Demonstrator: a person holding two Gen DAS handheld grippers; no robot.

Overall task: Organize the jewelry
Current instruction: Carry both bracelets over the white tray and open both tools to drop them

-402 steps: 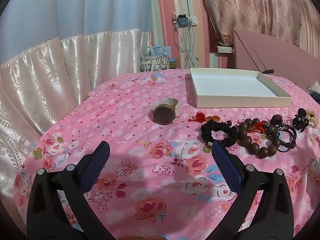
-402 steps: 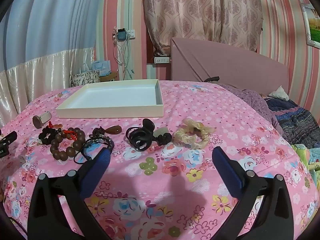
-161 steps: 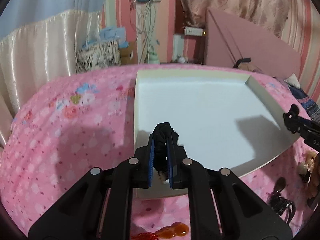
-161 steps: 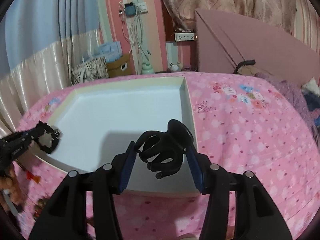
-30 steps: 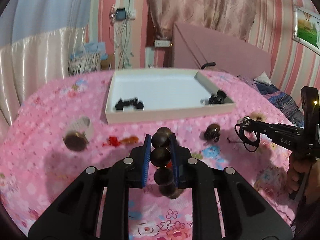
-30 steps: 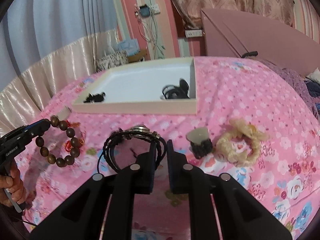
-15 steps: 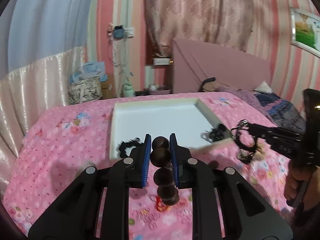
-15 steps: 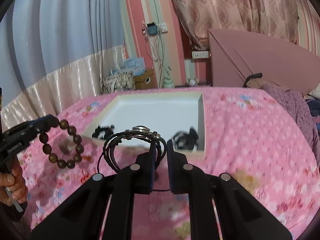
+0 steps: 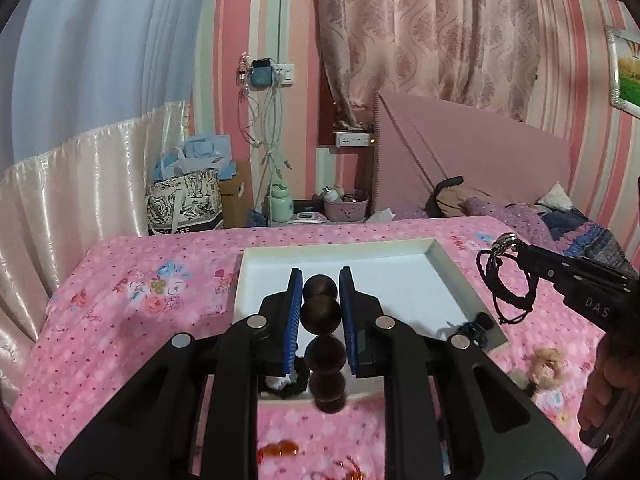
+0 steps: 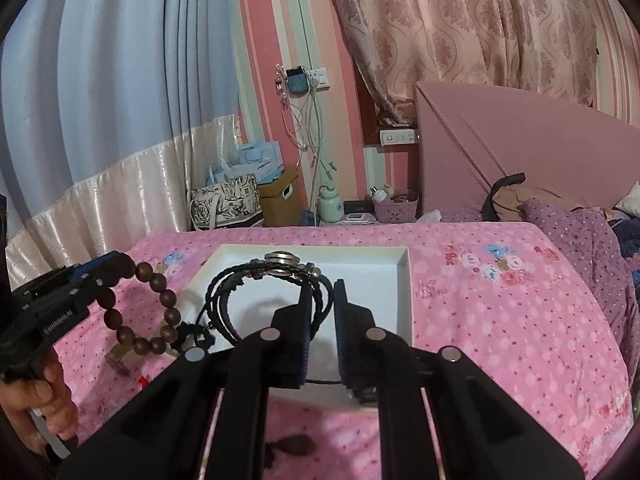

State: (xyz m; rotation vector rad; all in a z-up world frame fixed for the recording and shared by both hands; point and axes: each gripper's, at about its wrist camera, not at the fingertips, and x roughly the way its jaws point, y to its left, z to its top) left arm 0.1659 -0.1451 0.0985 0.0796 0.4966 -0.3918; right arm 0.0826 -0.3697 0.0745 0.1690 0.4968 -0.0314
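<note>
My left gripper (image 9: 320,280) is shut on a brown wooden bead bracelet (image 9: 322,344) and holds it in the air over the near left part of the white tray (image 9: 448,264). The bracelet also shows in the right wrist view (image 10: 160,304). My right gripper (image 10: 323,286) is shut on a black braided cord bracelet (image 10: 256,280) above the tray (image 10: 404,300); it also shows in the left wrist view (image 9: 504,284). A black scrunchie (image 9: 292,388) and a black hair claw (image 9: 476,326) lie in the tray.
The tray lies on a pink floral bedspread (image 9: 132,320). A cream scrunchie (image 9: 548,364), an amber pendant with red cord (image 9: 280,450) and a dark pendant (image 10: 296,446) lie on the spread near the tray. Bags and a bedside shelf (image 9: 344,208) stand beyond the bed.
Both grippers have risen and moved forward toward the tray, each still holding its bracelet. The tray now lies right under them.
</note>
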